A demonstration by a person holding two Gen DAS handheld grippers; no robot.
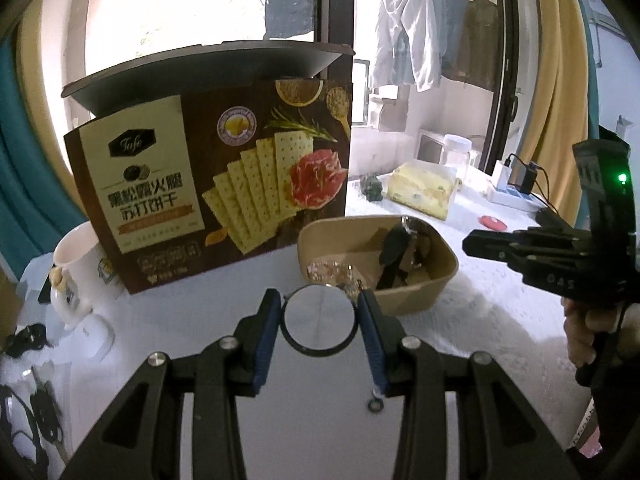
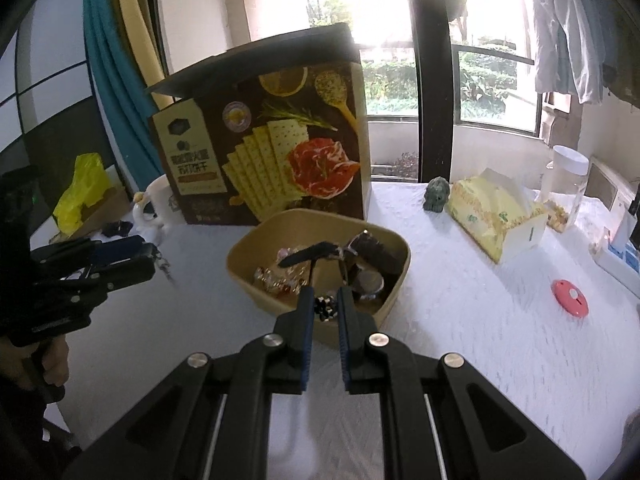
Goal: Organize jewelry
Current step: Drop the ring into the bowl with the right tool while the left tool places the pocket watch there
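Observation:
A tan square bowl sits on the white tablecloth and holds watches, straps and shiny jewelry. My left gripper is shut on a round watch face with a black rim, held just in front of the bowl's near left corner. A small ring dangles below its right finger. My right gripper is shut on a black-and-white beaded piece at the bowl's near rim. The left gripper also shows at the left of the right wrist view.
A large brown cracker box stands upright right behind the bowl. A white mug stands left of it. A yellow tissue pack, a small green figurine, a clear jar and a pink disc lie to the right.

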